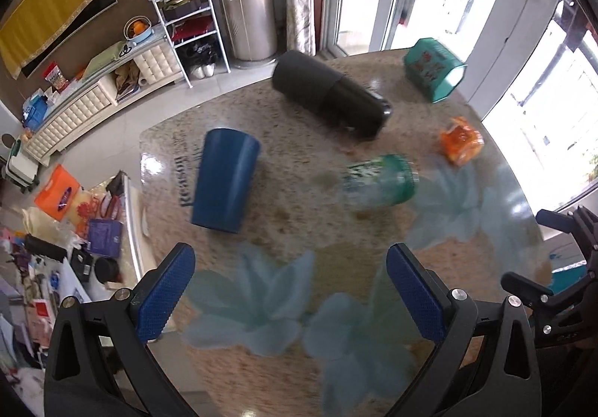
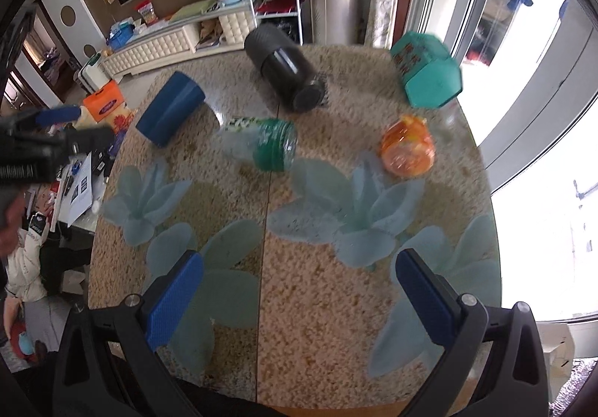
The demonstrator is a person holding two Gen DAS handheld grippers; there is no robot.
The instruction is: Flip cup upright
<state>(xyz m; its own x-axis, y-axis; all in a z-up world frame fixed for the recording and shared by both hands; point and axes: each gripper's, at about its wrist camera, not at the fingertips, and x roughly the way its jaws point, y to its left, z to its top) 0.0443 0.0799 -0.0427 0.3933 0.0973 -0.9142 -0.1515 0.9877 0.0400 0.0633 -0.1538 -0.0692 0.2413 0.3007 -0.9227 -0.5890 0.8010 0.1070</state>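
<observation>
A blue cup [image 1: 223, 180] lies on its side on the glass table [image 1: 284, 233], at the left; it also shows in the right wrist view [image 2: 170, 114]. My left gripper [image 1: 291, 290] is open and empty, above the table just short of the cup. My right gripper [image 2: 299, 293] is open and empty over the table's near part, far from the cup. The left gripper shows at the left edge of the right wrist view [image 2: 56, 132], and the right gripper at the right edge of the left wrist view [image 1: 560, 267].
A black flask [image 1: 330, 93], a green-lidded clear jar [image 1: 381, 181], an orange jar [image 1: 460, 140] and a teal box [image 1: 433, 69] all lie on the table beyond the cup. The table's left edge drops to a cluttered floor [image 1: 56, 230].
</observation>
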